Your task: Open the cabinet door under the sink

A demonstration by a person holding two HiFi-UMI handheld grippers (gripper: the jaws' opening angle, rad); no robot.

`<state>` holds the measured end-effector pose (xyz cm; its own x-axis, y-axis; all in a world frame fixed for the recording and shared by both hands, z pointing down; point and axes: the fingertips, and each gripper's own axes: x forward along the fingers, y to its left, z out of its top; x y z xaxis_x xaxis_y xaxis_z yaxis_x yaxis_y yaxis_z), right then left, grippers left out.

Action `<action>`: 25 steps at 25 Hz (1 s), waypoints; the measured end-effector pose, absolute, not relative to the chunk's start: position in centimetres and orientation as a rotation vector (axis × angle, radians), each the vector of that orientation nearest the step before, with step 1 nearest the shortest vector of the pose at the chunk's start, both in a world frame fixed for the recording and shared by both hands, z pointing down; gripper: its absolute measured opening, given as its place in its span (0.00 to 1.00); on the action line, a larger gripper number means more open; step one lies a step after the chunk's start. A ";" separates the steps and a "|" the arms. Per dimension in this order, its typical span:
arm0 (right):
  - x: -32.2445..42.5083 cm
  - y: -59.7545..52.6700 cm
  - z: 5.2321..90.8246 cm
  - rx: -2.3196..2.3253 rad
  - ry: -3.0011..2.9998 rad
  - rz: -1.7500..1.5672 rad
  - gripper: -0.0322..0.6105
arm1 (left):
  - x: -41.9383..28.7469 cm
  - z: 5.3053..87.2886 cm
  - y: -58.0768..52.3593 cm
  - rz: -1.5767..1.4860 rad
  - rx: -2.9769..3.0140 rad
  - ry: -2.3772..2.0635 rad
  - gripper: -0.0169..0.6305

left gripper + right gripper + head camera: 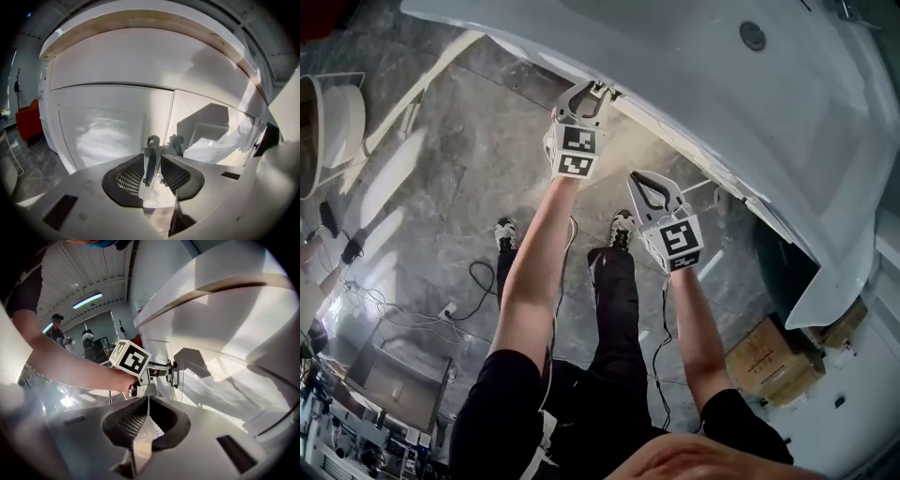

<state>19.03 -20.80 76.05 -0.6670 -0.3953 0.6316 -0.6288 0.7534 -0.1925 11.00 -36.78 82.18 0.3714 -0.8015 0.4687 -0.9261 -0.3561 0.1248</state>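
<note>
The left gripper (592,92) reaches forward under the white ceramic sink (722,103). Its jaws are pinched on the slim dark vertical handle (151,158) straight ahead of it. That handle sits on the glossy white cabinet door (108,126), which spreads to this gripper's left and lies flush with its neighbour. A second dark handle (178,143) stands just right of the jaws. The right gripper (641,184) hangs nearer the person, apart from the cabinet. Its jaws are pressed together on nothing, and the left gripper is ahead of it.
</note>
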 end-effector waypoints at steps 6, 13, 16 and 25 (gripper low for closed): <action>18.0 -20.0 76.4 0.742 -2.371 0.561 0.16 | 10.9 82.3 -37.3 0.538 2.295 -1.566 0.11; 17.3 -18.9 76.6 0.741 -2.365 0.563 0.16 | 10.1 82.6 -35.9 0.556 2.222 -1.600 0.10; 17.4 -18.5 76.9 0.768 -2.357 0.573 0.16 | 8.5 82.7 -33.2 0.515 2.164 -1.619 0.10; 14.1 -17.6 77.3 0.785 -2.363 0.563 0.16 | 2.1 82.7 -26.4 0.621 2.226 -1.566 0.10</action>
